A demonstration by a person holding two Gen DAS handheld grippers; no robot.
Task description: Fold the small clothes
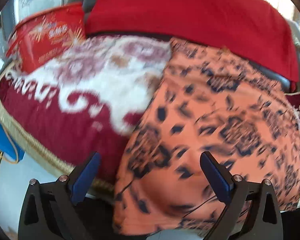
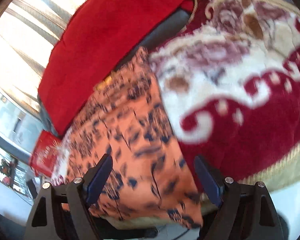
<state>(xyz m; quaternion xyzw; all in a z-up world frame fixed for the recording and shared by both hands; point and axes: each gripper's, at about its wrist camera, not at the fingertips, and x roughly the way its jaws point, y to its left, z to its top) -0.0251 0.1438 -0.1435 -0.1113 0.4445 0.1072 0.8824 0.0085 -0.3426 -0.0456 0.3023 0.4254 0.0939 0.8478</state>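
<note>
Beside orange cloth point(image 1: 210, 120) on patterned blanket point(image 1: 70, 124), red box point(image 1: 46, 38); both grippers wide open, empty.

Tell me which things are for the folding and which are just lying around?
For folding: orange cloth, left gripper, right gripper.

Just lying around: red blanket, flowery rug, red box, blue bag.

Bright, blurred room around a blanket-covered surface

Ahead of the jaws lies a maroon floral blanket point(image 2: 250, 120) with gold trim; beyond it, a red cloth point(image 1: 190, 10) drapes grey furniture. Daylight glares through striped curtains point(image 2: 30, 30) far left; pale floor point(image 1: 10, 180) lies below.
</note>
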